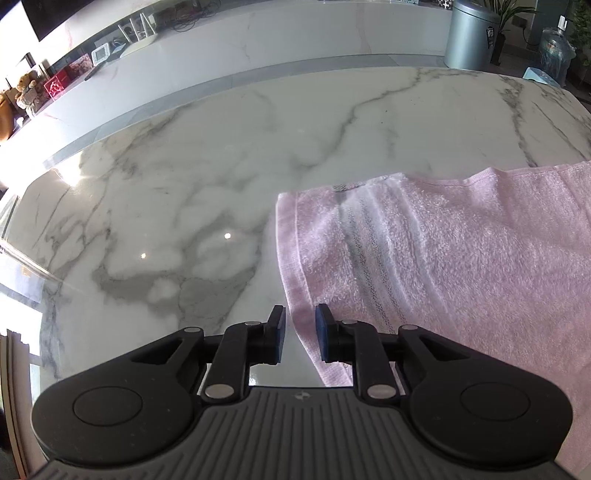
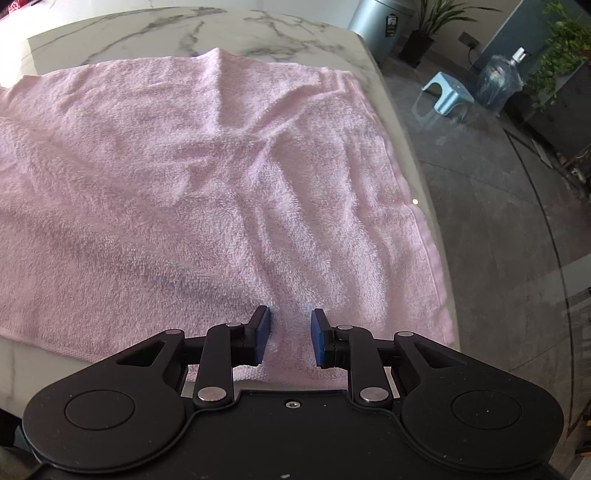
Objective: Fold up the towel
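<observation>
Towel (image 2: 177, 177), pink and fluffy, lies spread across the white marble tabletop (image 1: 192, 177), rumpled with soft creases, and reaches close to the tabletop's right edge in the right wrist view. In the left wrist view its left end shows a woven band of white and grey stripes (image 1: 369, 251) running beside the hem.

The left gripper (image 1: 300, 334) points steeply down at the towel's left hem. Its blue-padded fingers (image 1: 277, 332) stand a little apart, with the hem passing through the gap; whether the right pad touches the cloth is hard to judge, but nothing looks pinched.

The right gripper (image 2: 290, 338) hangs over the towel near its front edge, towards the right-hand corner. Its fingers (image 2: 263, 334) are likewise slightly apart, with pile visible between them and no fold gathered or clamped.

Beyond the tabletop stand a silver bin (image 2: 380, 26), a light blue stool (image 2: 448, 98), a large water bottle (image 2: 498, 81) and potted plants (image 2: 565, 48) on the dark floor (image 2: 498, 206).
</observation>
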Available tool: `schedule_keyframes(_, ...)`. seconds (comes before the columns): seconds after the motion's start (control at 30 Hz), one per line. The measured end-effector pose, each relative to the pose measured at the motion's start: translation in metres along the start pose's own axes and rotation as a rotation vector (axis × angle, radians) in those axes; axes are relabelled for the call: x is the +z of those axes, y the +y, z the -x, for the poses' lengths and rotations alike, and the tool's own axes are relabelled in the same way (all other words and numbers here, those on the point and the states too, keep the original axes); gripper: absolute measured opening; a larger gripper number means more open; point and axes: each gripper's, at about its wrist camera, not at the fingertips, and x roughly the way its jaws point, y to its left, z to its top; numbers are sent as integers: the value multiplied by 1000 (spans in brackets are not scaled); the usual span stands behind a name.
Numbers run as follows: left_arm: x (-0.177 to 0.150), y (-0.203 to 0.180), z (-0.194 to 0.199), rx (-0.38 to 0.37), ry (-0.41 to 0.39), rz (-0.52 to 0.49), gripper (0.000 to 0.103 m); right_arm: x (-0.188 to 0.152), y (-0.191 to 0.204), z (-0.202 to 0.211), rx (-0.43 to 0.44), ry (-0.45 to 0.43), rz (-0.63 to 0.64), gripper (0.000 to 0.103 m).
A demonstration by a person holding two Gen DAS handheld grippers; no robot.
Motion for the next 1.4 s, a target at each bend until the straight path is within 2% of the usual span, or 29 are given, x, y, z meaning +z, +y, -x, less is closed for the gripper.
schedule_keyframes(0.1,-3,-8,4,7,-5,-21,17,-1,3,0,-16,0,5,19)
schedule_keyframes(0.17,-8,-15,13,-34,-11,-34,17,-3,6,1,-17,0,5,20)
schedule_keyframes(0.4,-22,-47,42,-145,-26,-103,17,-15,26,25,87,-47,-10,21)
schedule_keyframes(0.57,-43,-68,65,-194,-46,-103,17,-20,45,40,175,-63,-4,26)
schedule_keyframes(0.67,-54,-76,79,-191,-61,-98,18,-26,51,46,194,-73,-18,30)
schedule_keyframes(0.73,-66,-81,90,-191,-58,-74,26,-30,53,48,206,-75,-32,33)
schedule_keyframes(0.8,-77,-83,97,-189,-53,-51,40,-35,54,50,211,-77,-31,33)
schedule_keyframes(0.93,-98,-83,103,-118,-30,25,44,-41,56,53,223,-94,-22,33)
schedule_keyframes(1.1,-115,-85,96,-68,32,76,44,-49,57,60,240,-117,-11,33)
schedule_keyframes(1.33,-129,-92,85,-74,65,122,44,-54,48,65,237,-133,-27,34)
schedule_keyframes(1.37,-130,-94,85,-74,59,121,41,-55,47,66,237,-135,-26,34)
schedule_keyframes(1.4,-130,-95,85,-74,57,118,32,-55,46,66,238,-136,-26,34)
